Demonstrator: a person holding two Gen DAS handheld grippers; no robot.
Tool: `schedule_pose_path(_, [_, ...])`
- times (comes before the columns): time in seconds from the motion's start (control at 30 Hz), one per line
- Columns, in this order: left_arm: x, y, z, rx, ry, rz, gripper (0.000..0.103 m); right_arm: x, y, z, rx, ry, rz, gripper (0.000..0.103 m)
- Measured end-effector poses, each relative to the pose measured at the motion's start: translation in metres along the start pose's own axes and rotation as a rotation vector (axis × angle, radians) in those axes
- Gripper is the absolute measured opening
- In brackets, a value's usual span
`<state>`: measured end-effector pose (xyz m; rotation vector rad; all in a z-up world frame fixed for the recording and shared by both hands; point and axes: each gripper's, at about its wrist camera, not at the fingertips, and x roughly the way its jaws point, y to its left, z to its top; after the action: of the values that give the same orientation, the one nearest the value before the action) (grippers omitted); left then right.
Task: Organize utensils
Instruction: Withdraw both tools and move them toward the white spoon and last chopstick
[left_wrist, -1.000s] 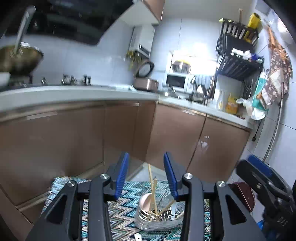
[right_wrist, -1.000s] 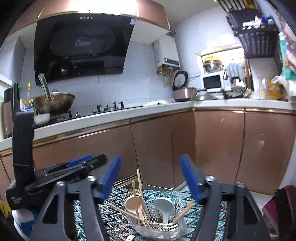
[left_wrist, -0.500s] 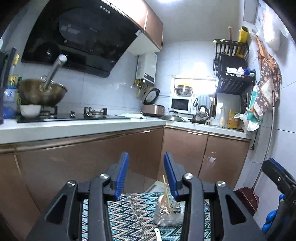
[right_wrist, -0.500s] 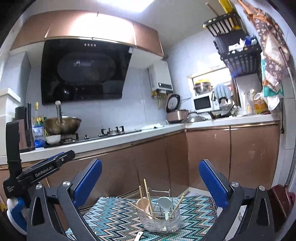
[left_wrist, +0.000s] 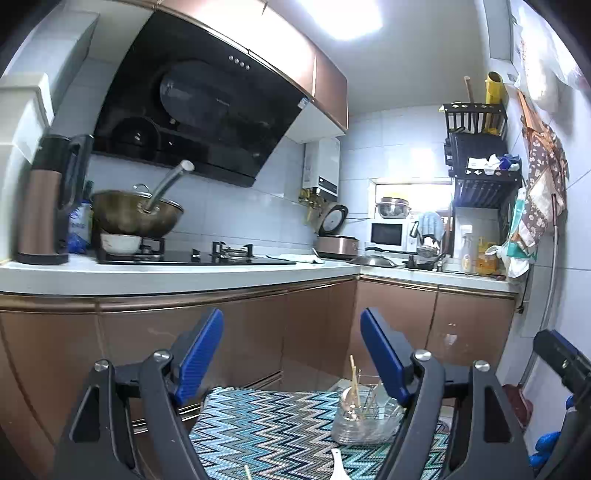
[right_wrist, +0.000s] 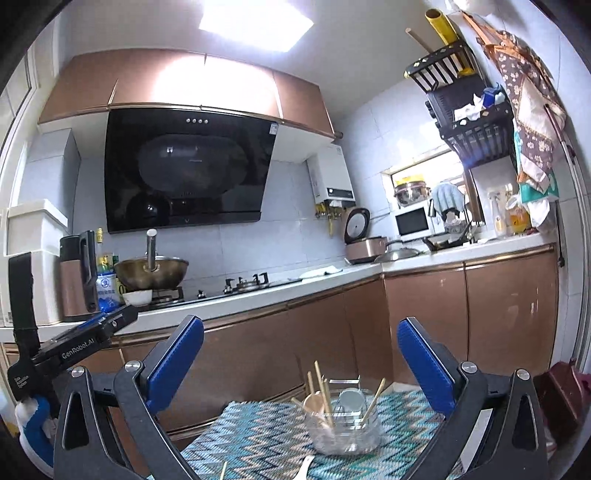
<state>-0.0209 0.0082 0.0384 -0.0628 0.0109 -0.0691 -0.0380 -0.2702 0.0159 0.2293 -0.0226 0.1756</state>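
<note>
Both grippers have lifted and pulled back since a second ago; the holder, which filled the bottom of each view then, now sits small and farther off, and the left jaws have spread from narrow to wide.

Starting from the left, the left gripper (left_wrist: 291, 354) hangs above the zigzag mat (left_wrist: 266, 428) with its blue pads far apart and nothing between them. Beyond it, toward the right of its view, stands the clear utensil holder (left_wrist: 364, 424) on the mat, with chopsticks (left_wrist: 354, 380) and spoons standing in it. Just in front of the holder a white spoon (left_wrist: 338, 465) lies loose on the mat, and a loose chopstick (left_wrist: 246, 472) pokes in at the bottom edge.

Further right, the right gripper (right_wrist: 300, 360) is spread just as wide and equally empty, looking down at the same holder (right_wrist: 341, 428), with the white spoon (right_wrist: 304, 467) and the stray stick (right_wrist: 223, 470) near its lower edge.

To my eye the job is nearly done, and those two strays are what is left. I would bring one gripper down low over the spoon, close on the handle rather than the bowl, and tip it upright before lowering it in, so that it does not knock the sticks already standing. The thin chopstick will want a flat, square pinch against the mat.
</note>
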Motion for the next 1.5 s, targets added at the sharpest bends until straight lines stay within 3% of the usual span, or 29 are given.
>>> schedule_pose_path(0.43, [-0.053,0.008,-0.01,0.003,0.004,0.064,0.076,-0.017,0.01,-0.024,0.054,0.098,0.02,0.103])
schedule_pose_path(0.7, [-0.048,0.026,-0.014,-0.039,0.042,0.075,0.076,-0.016,0.024,-0.023,0.01,0.12,0.032,0.103])
schedule_pose_path(0.9, [-0.016,0.045,-0.044,-0.085,0.171,0.062,0.076,0.006,0.016,-0.044,0.022,0.204,0.02,0.103])
schedule_pose_path(1.17, [0.042,0.081,-0.101,-0.161,0.38,0.087,0.076,0.061,0.003,-0.1,0.061,0.377,0.002,0.103])
schedule_pose_path(1.33, [0.087,0.099,-0.143,-0.272,0.564,0.047,0.076,0.102,-0.008,-0.138,0.098,0.51,-0.003,0.103])
schedule_pose_path(1.5, [0.127,0.098,-0.187,-0.304,0.749,0.029,0.076,0.143,-0.018,-0.173,0.131,0.663,-0.016,0.103])
